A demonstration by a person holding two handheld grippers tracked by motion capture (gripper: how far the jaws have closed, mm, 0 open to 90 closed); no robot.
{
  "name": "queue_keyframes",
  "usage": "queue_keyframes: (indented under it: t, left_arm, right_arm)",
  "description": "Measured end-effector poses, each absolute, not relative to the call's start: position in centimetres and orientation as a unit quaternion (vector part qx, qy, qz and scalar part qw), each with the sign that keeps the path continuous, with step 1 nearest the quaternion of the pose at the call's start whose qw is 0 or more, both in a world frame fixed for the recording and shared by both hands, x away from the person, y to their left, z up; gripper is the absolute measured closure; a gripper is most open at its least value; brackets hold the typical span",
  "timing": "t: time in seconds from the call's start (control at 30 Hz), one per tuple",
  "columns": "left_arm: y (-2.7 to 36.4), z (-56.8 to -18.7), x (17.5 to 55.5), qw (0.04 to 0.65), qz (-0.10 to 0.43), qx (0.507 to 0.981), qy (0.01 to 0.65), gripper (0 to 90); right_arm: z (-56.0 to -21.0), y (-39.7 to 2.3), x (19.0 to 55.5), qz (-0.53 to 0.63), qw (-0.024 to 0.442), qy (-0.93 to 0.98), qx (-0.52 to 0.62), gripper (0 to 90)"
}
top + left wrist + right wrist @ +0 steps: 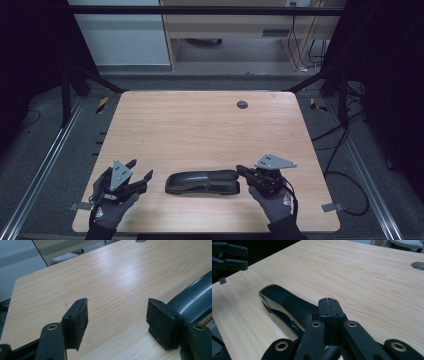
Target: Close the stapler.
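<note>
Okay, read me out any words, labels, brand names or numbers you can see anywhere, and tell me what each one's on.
No text can be read.
Gloves: a small red and white patch on the left hand and right hand, too small to read.
Black stapler: no label or brand shows.
Table: bare wood, no markings.

1. The left gloved hand [111, 210] comes in from the bottom edge of the high view, gripping the black left gripper [141, 175], whose jaws point forward and to the right.
2. In the left gripper view its jaws stand wide apart, the dark pads [80, 322] facing each other with nothing between them.
3. The right gloved hand [272, 202] holds the black right gripper [240, 170], which points left.
4. In the right gripper view its jaws are pressed flat together, pad against pad.
5. A grey three-cornered plate [274, 161] tops each gripper.
</note>
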State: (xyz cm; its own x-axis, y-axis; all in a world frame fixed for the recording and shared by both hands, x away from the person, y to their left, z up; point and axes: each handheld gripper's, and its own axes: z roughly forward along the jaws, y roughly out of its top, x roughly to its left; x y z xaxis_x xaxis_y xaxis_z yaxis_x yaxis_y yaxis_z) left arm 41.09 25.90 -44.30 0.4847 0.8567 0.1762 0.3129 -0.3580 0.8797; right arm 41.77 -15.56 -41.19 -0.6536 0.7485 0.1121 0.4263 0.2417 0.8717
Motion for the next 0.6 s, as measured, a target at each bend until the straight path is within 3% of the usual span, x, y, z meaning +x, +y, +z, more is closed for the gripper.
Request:
queue_keyframes:
  t: [0.27,0.6]
  left_arm:
    - [27.1,-45.5,40.9,0.409,0.322,0.751,0.405,33.5]
    - [27.8,-45.7,41.1,0.412,0.321,0.742,0.420,33.7]
  right_arm:
    - [-42.0,-13.2,41.7,0.479,0.152,0.784,0.365,90.0]
    - [-42.8,-13.4,41.6,0.472,0.172,0.777,0.379,90.0]
